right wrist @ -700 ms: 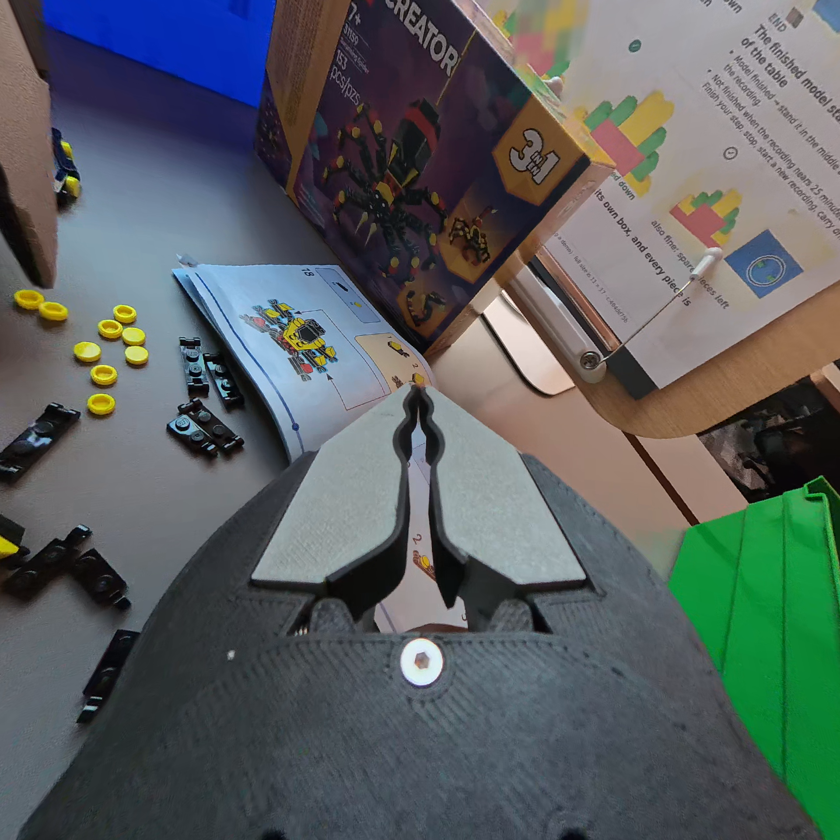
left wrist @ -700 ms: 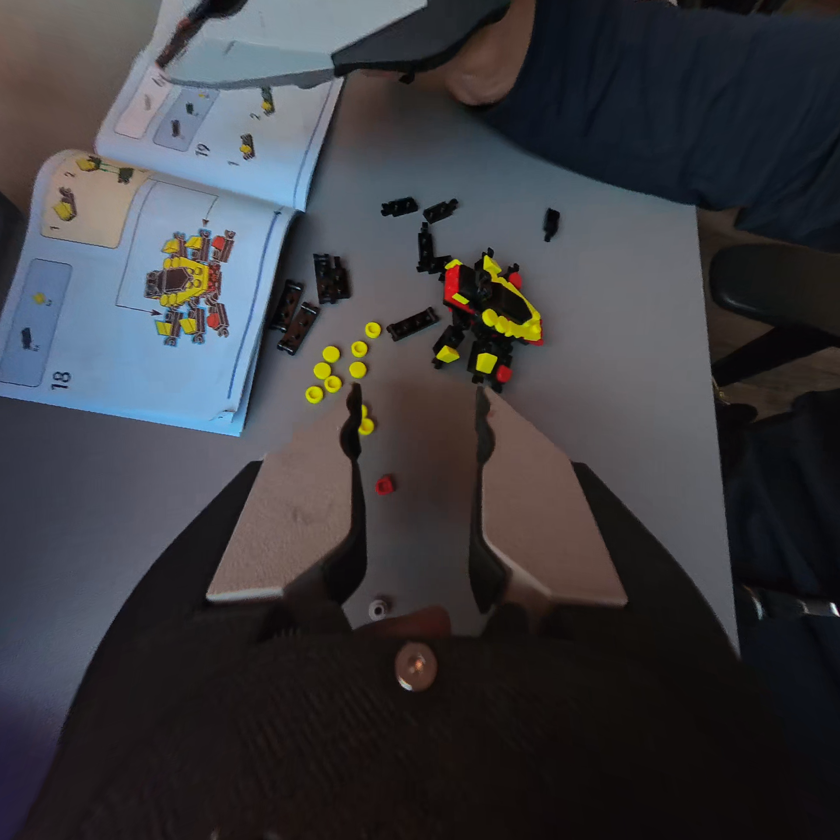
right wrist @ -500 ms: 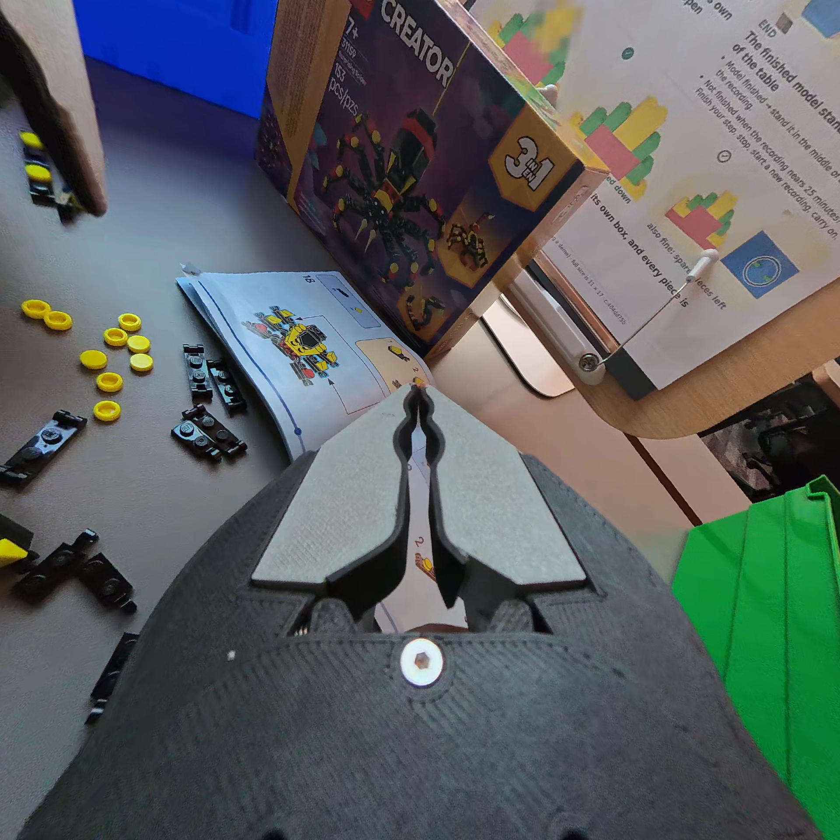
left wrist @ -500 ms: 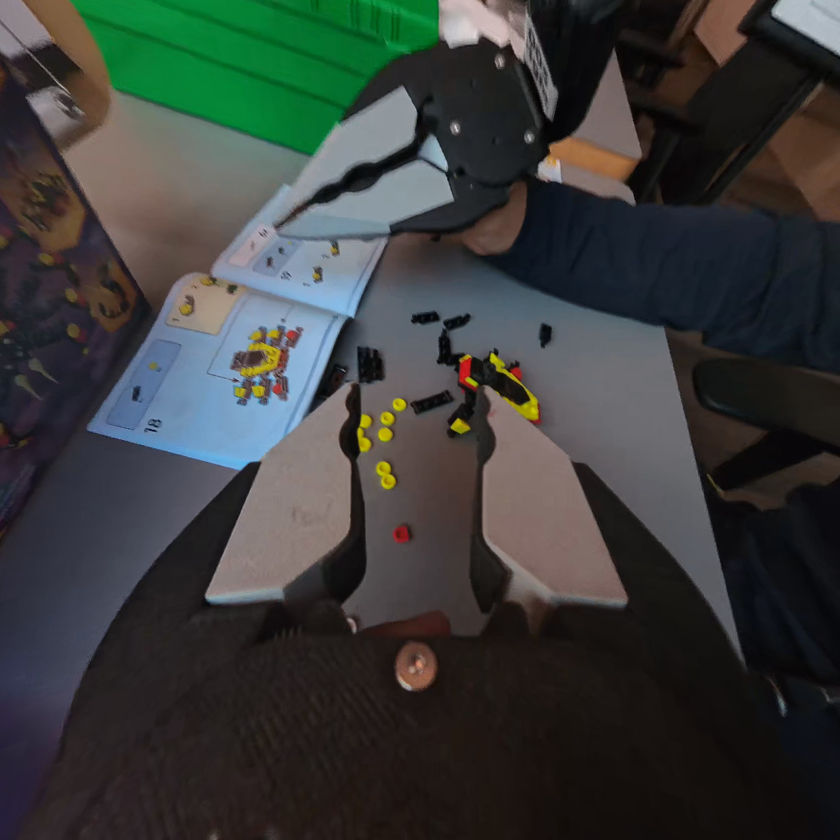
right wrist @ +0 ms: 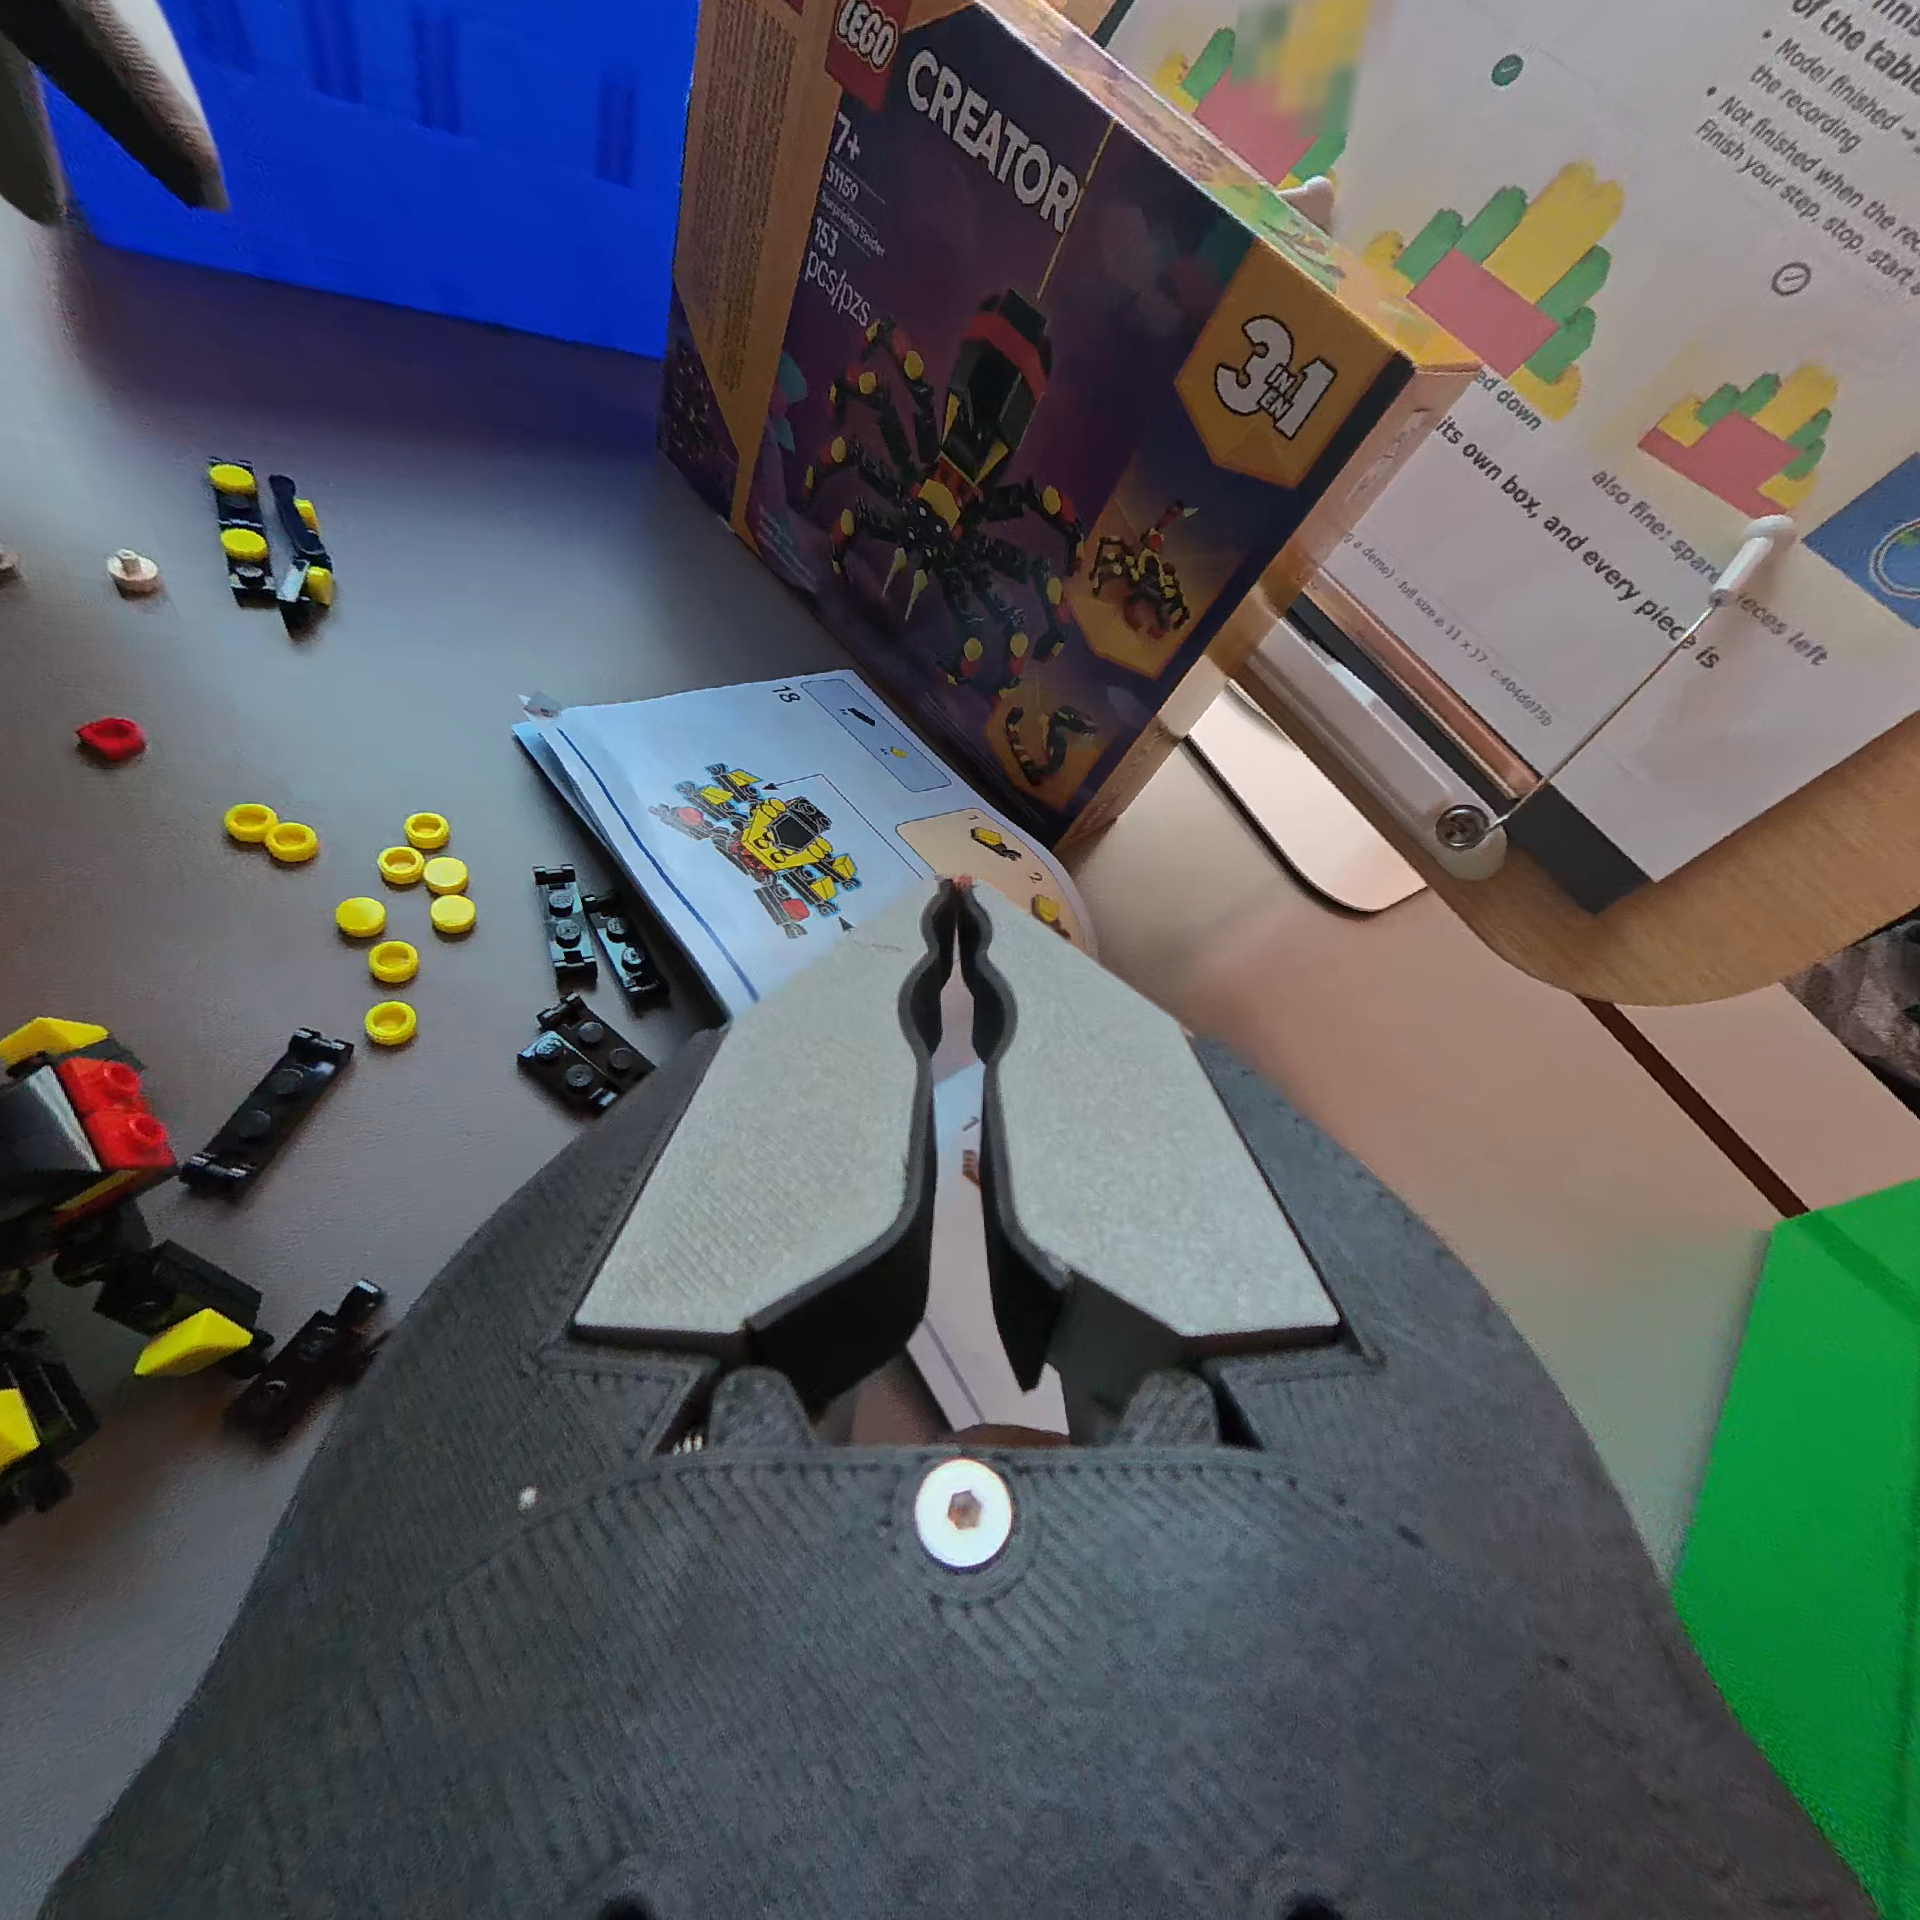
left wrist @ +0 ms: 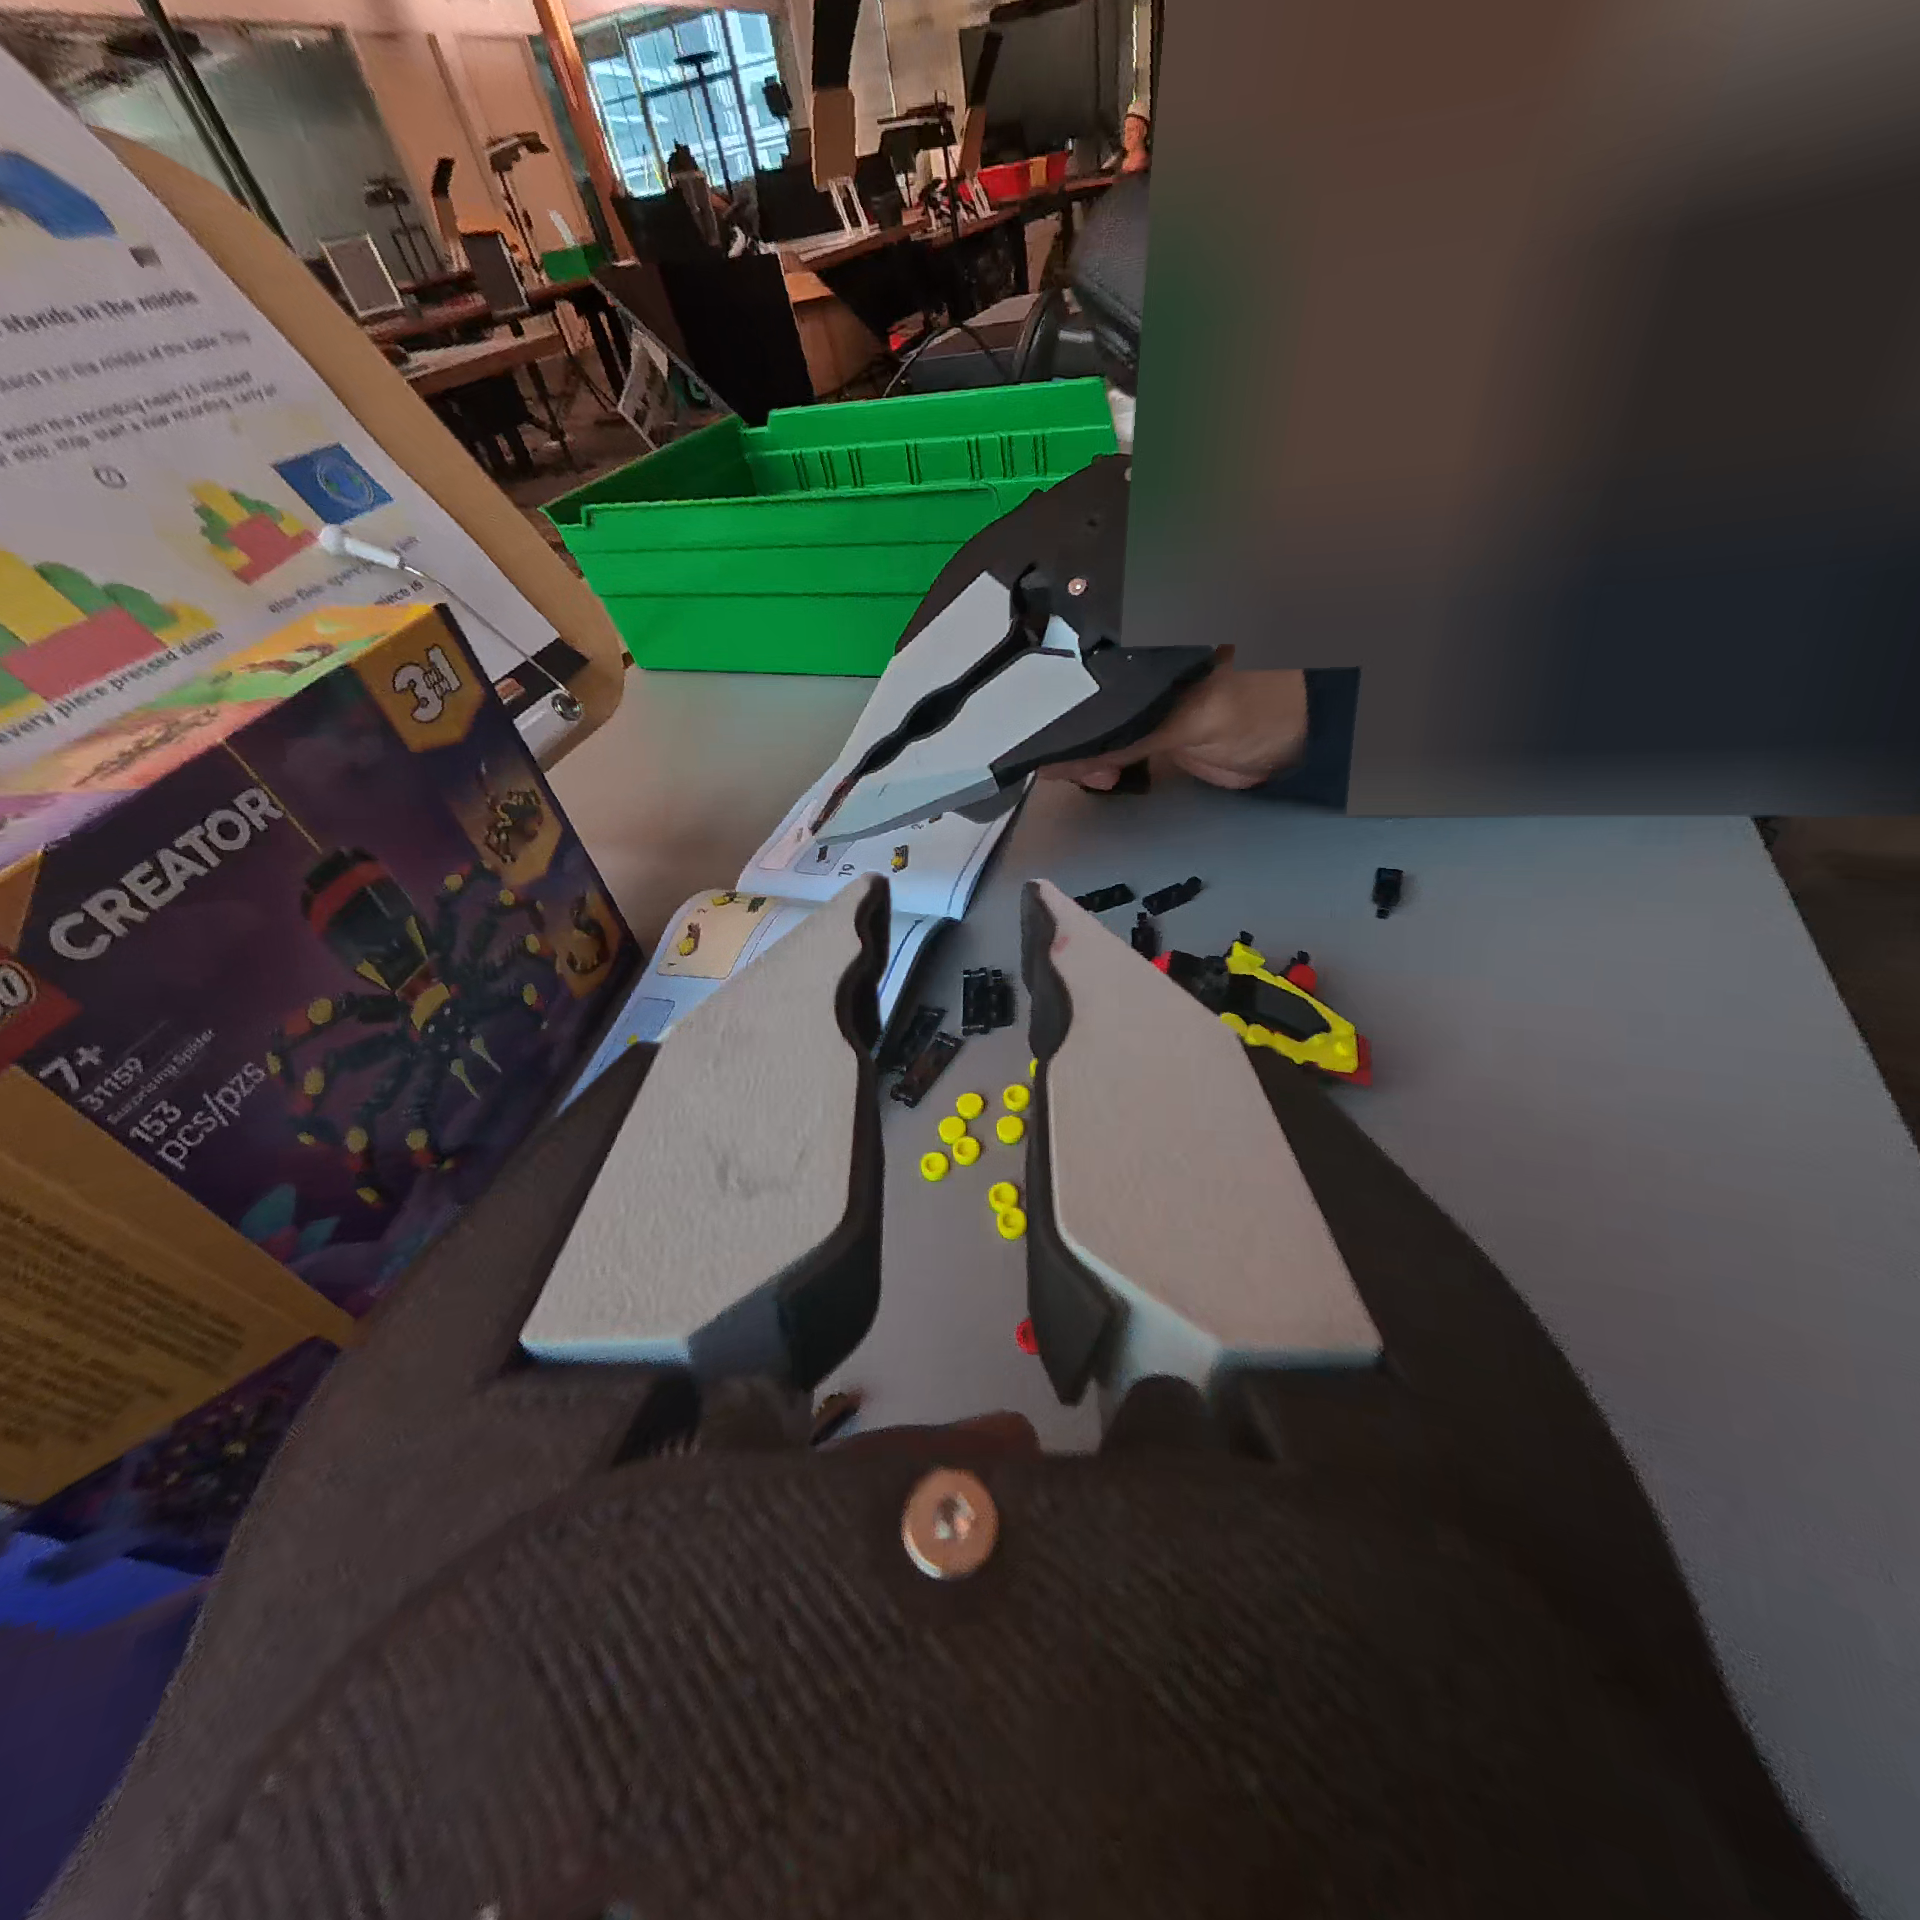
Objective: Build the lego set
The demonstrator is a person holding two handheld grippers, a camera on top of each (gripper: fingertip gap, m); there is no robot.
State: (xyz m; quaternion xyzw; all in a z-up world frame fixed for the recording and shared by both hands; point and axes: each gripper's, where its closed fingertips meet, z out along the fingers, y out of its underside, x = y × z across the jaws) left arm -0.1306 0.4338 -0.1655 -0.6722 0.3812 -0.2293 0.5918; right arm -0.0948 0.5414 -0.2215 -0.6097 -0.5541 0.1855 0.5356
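The partly built black, yellow and red model stands on the grey table, also at the left edge of the right wrist view. Several yellow round tiles and black plates lie loose beside it. My left gripper is open and empty, held above the tiles. My right gripper is shut, tips over the open instruction booklet; it also shows in the left wrist view. I see nothing between its fingers.
The set's box stands behind the booklet. A clipboard with a sheet leans behind it. A green bin and a blue bin stand at the table's ends. A small red piece and a black-and-yellow subassembly lie apart. Left tips to right tips: about 12 centimeters.
My left gripper has risen, pulled back and tilted up from the table, staying open. My right gripper stays shut over the booklet and has shifted only slightly.
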